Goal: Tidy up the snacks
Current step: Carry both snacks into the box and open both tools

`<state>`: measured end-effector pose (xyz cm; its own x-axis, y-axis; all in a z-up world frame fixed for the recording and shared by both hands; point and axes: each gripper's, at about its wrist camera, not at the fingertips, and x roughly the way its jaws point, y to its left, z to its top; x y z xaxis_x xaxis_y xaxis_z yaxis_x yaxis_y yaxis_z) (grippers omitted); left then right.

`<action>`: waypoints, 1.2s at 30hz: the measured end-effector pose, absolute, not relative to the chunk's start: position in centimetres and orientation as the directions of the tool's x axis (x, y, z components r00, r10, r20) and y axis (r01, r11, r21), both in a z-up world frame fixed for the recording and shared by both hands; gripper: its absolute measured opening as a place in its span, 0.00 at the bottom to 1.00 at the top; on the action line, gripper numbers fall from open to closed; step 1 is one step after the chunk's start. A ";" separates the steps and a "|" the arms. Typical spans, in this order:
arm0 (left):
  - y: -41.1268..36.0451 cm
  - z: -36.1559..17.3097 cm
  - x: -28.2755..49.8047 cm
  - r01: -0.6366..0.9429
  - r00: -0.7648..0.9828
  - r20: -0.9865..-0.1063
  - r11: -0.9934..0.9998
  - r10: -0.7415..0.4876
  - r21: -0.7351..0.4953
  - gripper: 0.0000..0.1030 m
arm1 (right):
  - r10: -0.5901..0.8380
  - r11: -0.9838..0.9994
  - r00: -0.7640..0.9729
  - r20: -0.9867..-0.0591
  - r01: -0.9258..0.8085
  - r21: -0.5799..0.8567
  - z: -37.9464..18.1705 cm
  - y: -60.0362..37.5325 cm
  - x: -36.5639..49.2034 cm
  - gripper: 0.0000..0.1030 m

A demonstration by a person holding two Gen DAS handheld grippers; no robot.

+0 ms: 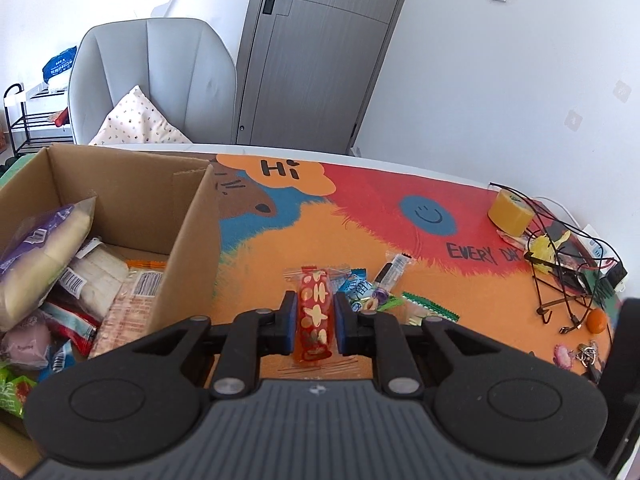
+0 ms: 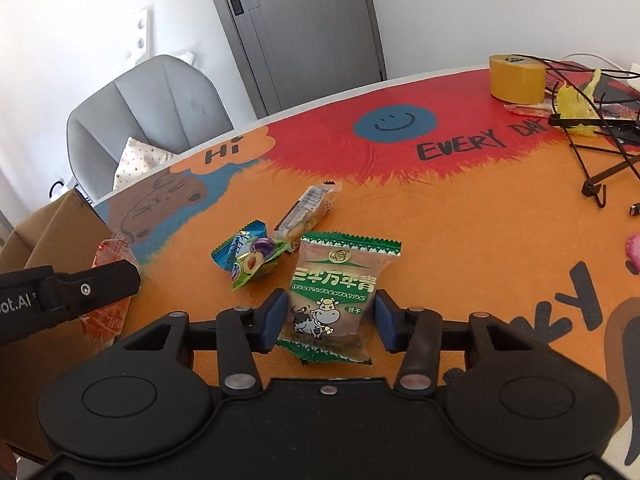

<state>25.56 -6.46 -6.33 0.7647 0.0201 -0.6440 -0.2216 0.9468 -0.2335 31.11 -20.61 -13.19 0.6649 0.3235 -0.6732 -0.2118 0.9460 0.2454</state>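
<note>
My left gripper (image 1: 313, 309) is shut on a red snack packet (image 1: 316, 322) with gold print, held upright above the table beside a cardboard box (image 1: 188, 240) that holds several snack bags. In the right wrist view, one left finger (image 2: 92, 288) shows at the left edge with the red packet (image 2: 110, 252) behind it. My right gripper (image 2: 328, 316) straddles a green cow-print biscuit packet (image 2: 332, 280) lying flat on the table. Its blue pads sit right at the packet's sides, and the packet looks unsqueezed.
A blue and green candy pair (image 2: 248, 258) and a clear-wrapped bar (image 2: 308, 212) lie just beyond the green packet. A yellow tape roll (image 2: 516, 78), a black wire stand and cables (image 2: 592, 128) crowd the far right. A grey chair (image 2: 160, 104) stands behind the table.
</note>
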 end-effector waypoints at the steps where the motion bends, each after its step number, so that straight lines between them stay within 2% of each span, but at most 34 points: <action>1: -6.5 -6.1 25.3 -0.218 0.769 -0.639 0.947 0.019 -0.234 0.17 | 0.329 0.944 0.675 -0.660 -0.212 0.254 -12.8 -21.0 30.6 0.46; 14: -4.7 -1.9 20.7 -0.205 0.825 -0.564 0.946 0.030 -0.250 0.17 | 0.418 0.903 0.745 -0.520 -0.282 0.323 -6.8 -22.1 26.0 0.46; 25: -0.2 -0.1 17.6 -0.270 0.839 -0.536 0.925 0.091 -0.266 0.17 | 0.518 0.853 0.719 -0.464 -0.396 0.339 -4.6 -18.1 24.1 0.46; 36: 4.0 -0.5 15.9 -0.336 0.822 -0.552 0.903 0.141 -0.269 0.17 | 0.588 0.809 0.675 -0.446 -0.474 0.349 -3.8 -14.0 23.3 0.46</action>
<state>15.89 4.04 -0.45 0.8216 0.1411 -0.5524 -0.3359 0.9027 -0.2690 23.34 -14.00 -3.75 0.6753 0.5877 -0.4457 -0.4738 0.8087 0.3485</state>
